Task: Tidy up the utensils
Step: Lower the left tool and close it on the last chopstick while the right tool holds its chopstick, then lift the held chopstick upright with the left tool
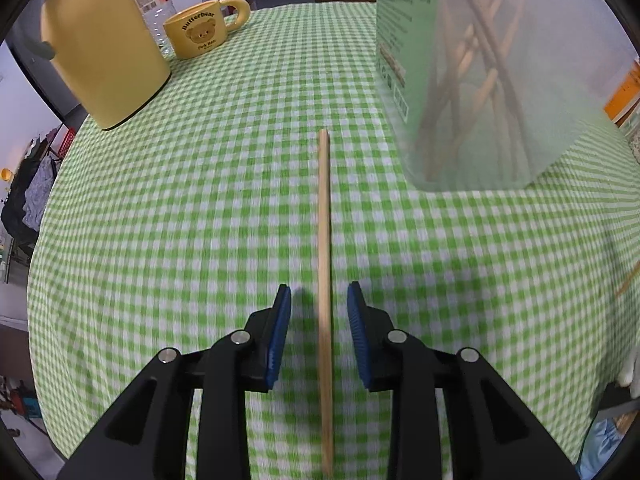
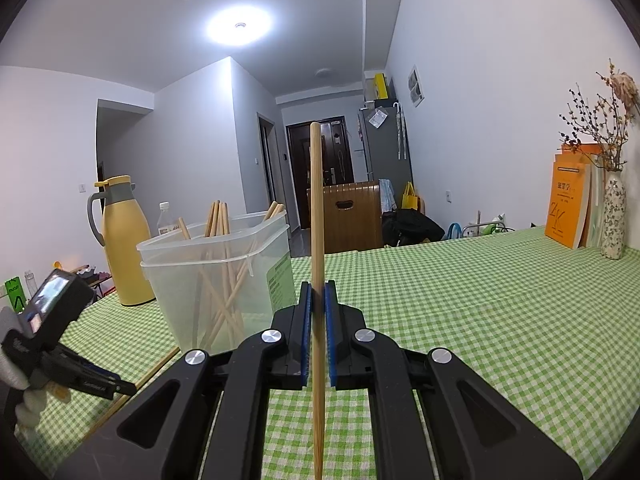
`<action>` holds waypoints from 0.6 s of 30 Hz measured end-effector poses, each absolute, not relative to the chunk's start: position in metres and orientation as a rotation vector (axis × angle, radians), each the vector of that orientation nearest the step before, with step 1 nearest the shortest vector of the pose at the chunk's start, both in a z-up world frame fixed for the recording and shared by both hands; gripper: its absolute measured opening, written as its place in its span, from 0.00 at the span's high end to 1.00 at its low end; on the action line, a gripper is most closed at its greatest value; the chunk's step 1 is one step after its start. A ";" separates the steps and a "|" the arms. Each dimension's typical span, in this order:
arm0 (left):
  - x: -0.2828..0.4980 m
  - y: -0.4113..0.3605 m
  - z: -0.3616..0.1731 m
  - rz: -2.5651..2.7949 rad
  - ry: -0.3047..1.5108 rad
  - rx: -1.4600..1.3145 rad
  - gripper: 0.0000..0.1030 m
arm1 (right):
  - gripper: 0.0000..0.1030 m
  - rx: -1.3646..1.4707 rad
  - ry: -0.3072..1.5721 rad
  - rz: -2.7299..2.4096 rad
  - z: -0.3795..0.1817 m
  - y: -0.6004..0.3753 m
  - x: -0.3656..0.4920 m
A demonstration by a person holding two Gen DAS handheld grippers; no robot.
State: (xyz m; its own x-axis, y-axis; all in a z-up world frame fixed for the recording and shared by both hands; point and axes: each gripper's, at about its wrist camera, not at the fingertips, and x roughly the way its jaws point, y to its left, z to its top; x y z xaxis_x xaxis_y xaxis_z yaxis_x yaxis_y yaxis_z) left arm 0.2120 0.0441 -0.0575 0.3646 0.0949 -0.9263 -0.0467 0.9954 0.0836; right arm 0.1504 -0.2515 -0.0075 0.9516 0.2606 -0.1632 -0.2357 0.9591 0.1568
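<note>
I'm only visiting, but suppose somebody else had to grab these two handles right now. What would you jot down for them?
Left gripper: open, pointing down at a chopstick on the table. That stick lies between the pads and neither pad touches it.
Right gripper: shut on an upright chopstick.
Clear plastic container: stands on the green checked tablecloth beside the yellow flask, with several chopsticks already standing inside.
Done: those sticks in the container.
Left: put the right gripper's stick into the container, then pick up the one on the table and add it too.
</note>
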 end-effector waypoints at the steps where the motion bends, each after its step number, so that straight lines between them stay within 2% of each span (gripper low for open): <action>1: 0.215 0.043 -0.059 0.095 1.203 0.055 0.75 | 0.93 0.136 0.186 0.255 -0.007 -0.252 0.150; 3: 0.224 0.041 -0.061 0.117 1.222 0.082 0.82 | 0.93 0.134 0.190 0.260 -0.007 -0.252 0.151; 10: 0.236 0.043 -0.065 0.102 1.261 0.073 0.89 | 0.93 0.127 0.186 0.271 -0.007 -0.249 0.149; 12: 0.238 0.043 -0.065 0.084 1.274 0.053 0.95 | 0.93 0.126 0.187 0.273 -0.007 -0.249 0.149; 18: 0.239 0.049 -0.067 0.072 1.283 0.021 0.96 | 0.93 0.126 0.187 0.273 -0.008 -0.249 0.150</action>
